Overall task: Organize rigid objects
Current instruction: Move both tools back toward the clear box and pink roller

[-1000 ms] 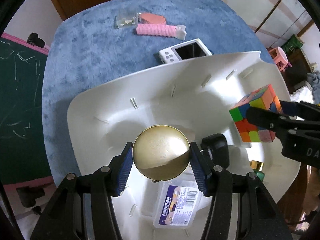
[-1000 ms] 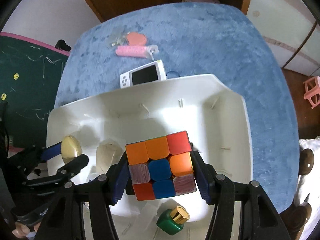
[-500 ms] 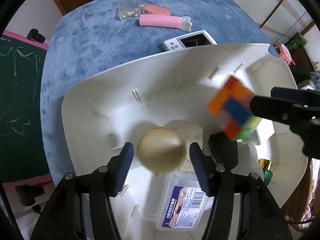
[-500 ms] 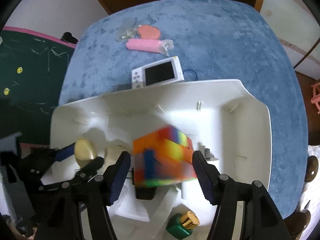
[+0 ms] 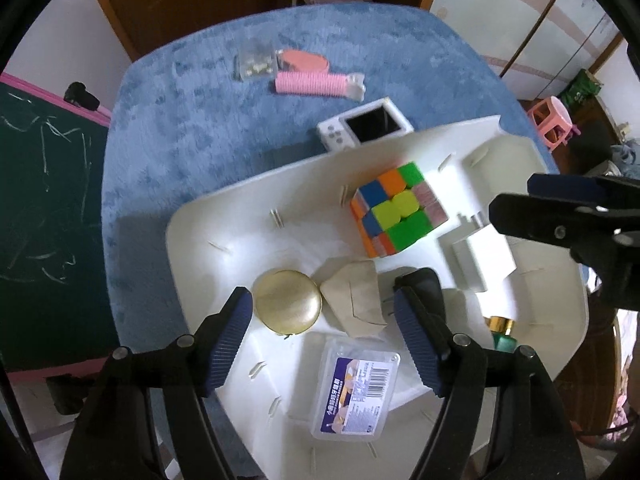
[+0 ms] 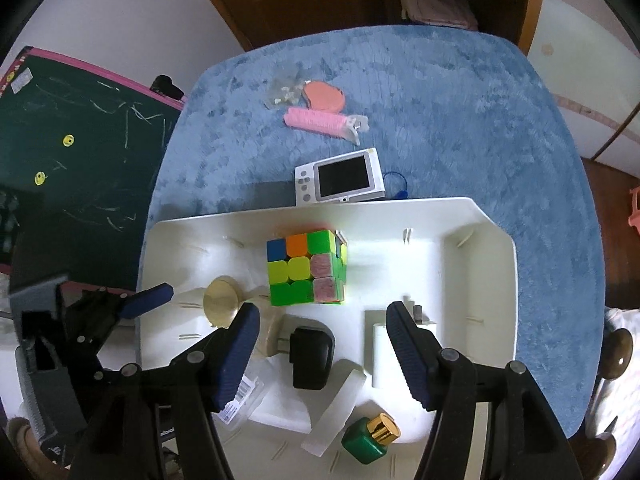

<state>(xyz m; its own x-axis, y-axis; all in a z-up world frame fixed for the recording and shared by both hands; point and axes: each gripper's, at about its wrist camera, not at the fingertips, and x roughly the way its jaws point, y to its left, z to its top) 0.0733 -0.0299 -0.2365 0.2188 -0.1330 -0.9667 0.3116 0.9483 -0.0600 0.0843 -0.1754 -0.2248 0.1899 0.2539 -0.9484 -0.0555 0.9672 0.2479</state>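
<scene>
— Where's the cube?

— The cube [image 6: 307, 267] sits in the white bin [image 6: 496, 280], beyond my right claw [image 6: 322, 346] and clear of its pads. That claw stands open, empty, tilted steeply down over the black plug [image 6: 312, 354].

— And the gold tin?

— The gold tin [image 5: 288, 307] lies on the bin floor just inside my left claw's [image 5: 322, 330] left pad, free of it. That claw's jaws have just been opening; they hold nothing, and it points steeply down too.
</scene>
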